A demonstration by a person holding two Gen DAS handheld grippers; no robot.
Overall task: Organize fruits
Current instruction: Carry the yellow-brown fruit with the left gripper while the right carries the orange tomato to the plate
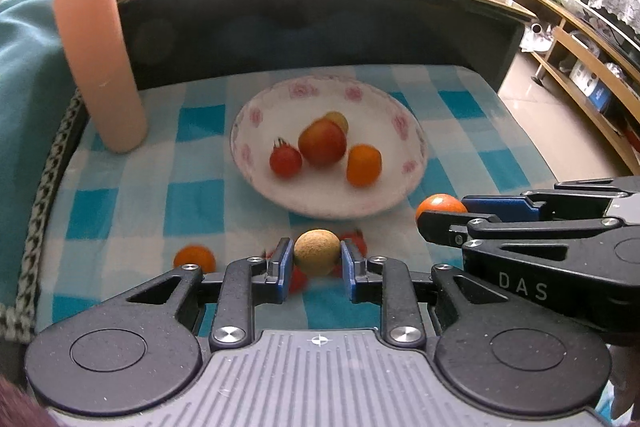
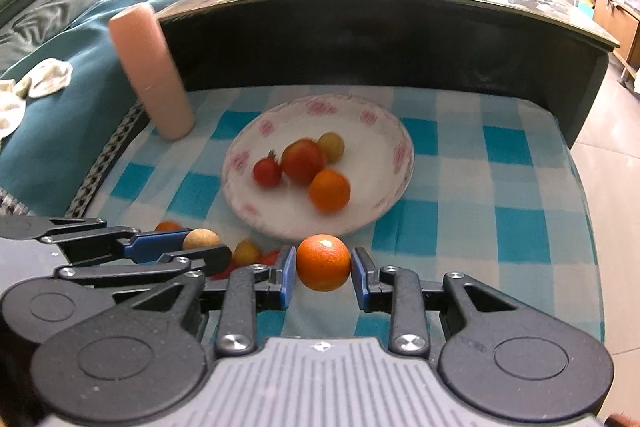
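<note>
Blue-padded fingers of the left gripper (image 1: 316,259) pinch a round, tan, rough-skinned longan (image 1: 316,252) just above the checked cloth (image 1: 132,211). Beside it, the right gripper (image 2: 323,269) clamps a glossy orange kumquat (image 2: 323,262) between its pads, also near the cloth's front edge. Behind both sits a white floral-rimmed plate (image 2: 384,163) holding a cherry tomato (image 2: 267,171), a red-yellow fruit (image 2: 303,161), a small yellowish fruit (image 2: 331,146) and another kumquat (image 2: 329,190). More small fruits lie loose on the cloth under the left gripper. A pink cylinder (image 2: 150,71) stands at the cloth's far left.
</note>
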